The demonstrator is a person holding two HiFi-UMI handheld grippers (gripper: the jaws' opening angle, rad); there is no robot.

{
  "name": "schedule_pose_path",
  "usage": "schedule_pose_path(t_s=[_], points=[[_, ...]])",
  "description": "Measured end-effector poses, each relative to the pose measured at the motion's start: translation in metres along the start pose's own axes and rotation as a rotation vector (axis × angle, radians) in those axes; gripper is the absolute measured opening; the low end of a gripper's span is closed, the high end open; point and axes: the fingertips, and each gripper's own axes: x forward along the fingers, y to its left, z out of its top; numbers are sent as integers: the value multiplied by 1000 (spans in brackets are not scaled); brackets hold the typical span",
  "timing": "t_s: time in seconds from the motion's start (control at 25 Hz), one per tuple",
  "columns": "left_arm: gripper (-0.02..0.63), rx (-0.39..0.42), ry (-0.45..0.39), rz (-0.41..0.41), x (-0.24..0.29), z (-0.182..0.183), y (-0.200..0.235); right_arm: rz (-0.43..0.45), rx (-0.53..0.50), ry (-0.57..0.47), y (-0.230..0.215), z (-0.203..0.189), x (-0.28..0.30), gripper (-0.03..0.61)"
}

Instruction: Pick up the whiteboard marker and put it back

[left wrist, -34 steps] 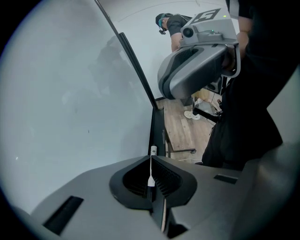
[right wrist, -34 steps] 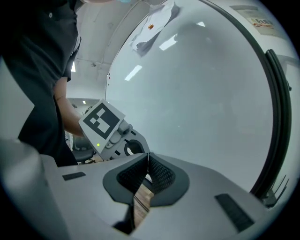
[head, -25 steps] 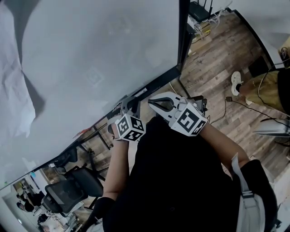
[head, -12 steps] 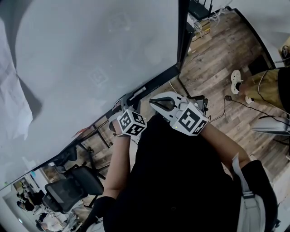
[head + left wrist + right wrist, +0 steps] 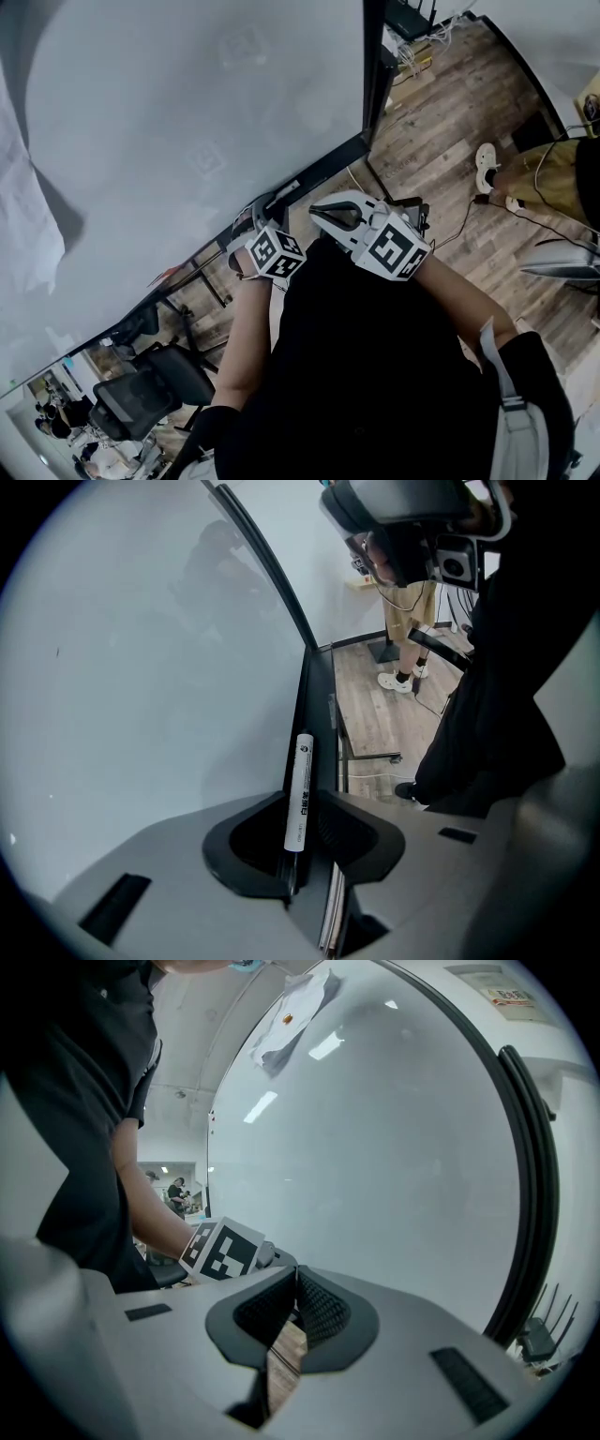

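Left tool [image 5: 305,808]: released. Its jaws have just been opening wide and then drew in slightly. They stand apart on either side of the white cylindrical whiteboard marker [image 5: 299,791], with no pad pressing on it. The tool points steeply down toward the board's lower edge.

Whiteboard marker: it lies lengthwise on the narrow black ledge [image 5: 322,700] that runs along the lower edge of the large white whiteboard [image 5: 187,112]. The barrel is parallel to the ledge and close against the board face. The near part of the barrel sits between the left tool's jaws, and the far end reaches out past them along the ledge. Dark print runs down the barrel but is too small to read.

Right tool [image 5: 295,1277]: clenched on nothing. Its ribbed pads meet at the tips, and only floor shows through the gap behind them. In the head view it is held beside the left tool, a little further from the ledge, pointing toward the board.

Surroundings: wood-plank floor [image 5: 450,122] to the right of the board. A black office chair [image 5: 150,389] is at lower left.
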Motion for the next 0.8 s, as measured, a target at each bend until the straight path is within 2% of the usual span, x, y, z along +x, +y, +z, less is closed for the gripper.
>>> schedule_pose_path(t_s=[0.48, 0.8], points=[[83, 16, 90, 53, 9, -7, 2, 1, 5, -3, 1, -2, 0, 20], [78, -5, 75, 32, 9, -4, 2, -7, 11, -4, 1, -5, -4, 20]])
